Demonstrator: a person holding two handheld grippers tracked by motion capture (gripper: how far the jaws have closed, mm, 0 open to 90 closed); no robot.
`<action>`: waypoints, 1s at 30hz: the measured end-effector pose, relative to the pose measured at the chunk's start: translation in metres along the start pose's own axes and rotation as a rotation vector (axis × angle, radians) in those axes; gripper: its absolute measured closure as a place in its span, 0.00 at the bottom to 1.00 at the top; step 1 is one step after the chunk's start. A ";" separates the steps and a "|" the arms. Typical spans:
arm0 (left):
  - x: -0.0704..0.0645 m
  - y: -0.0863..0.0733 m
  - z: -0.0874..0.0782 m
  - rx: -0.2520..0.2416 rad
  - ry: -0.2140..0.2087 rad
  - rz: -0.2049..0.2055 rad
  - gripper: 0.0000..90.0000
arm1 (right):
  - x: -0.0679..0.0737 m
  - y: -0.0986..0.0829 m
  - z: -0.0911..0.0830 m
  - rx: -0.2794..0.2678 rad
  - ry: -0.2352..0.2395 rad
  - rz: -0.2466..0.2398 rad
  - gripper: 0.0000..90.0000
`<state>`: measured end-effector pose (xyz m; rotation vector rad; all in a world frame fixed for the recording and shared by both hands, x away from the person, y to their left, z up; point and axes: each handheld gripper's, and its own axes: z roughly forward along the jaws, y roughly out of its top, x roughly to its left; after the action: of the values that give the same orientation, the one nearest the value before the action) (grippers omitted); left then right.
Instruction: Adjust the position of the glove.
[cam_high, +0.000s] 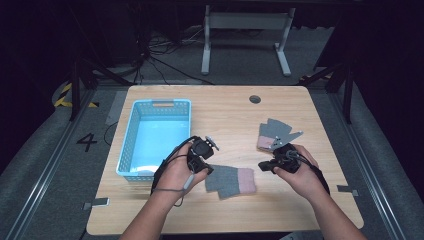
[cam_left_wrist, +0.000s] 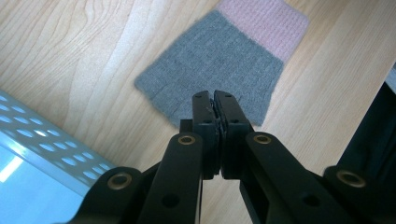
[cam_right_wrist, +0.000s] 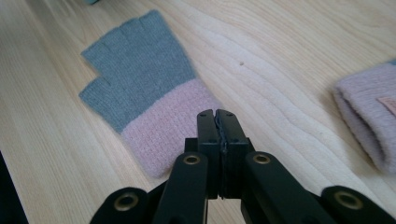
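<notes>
both grippers' fingers pressed together, empty; right gripper (cam_high: 266, 165) hides part of the far glove (cam_high: 274, 132) (cuff end).

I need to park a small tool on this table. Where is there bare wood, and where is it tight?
Free: the far strip beyond the blue plastic basket and the far grey-and-pink knitted glove, and the near edge. Crowded: the middle, where the left gripper, near grey-and-pink glove and right gripper cluster.

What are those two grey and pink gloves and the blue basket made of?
Both gloves, the near glove and the far glove, look like soft knitted yarn, probably wool or acrylic: matte, with visible ribbed stitches. The basket looks like moulded plastic: smooth, slightly glossy, with perforated walls.
</notes>
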<state>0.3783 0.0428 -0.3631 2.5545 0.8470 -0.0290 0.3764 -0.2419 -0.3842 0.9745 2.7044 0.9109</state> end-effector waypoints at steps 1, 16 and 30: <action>0.000 0.000 0.000 0.000 0.000 0.000 0.98 | 0.000 0.000 0.000 0.000 0.000 0.000 1.00; 0.000 -0.003 -0.003 -0.010 0.000 -0.006 0.97 | -0.008 -0.002 -0.003 -0.002 -0.015 0.025 1.00; 0.006 -0.004 0.024 0.081 -0.003 -0.011 1.00 | 0.010 0.006 0.031 0.035 0.032 -0.036 1.00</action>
<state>0.3838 0.0385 -0.3873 2.6244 0.8753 -0.0723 0.3812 -0.2162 -0.4049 0.9224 2.7645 0.8831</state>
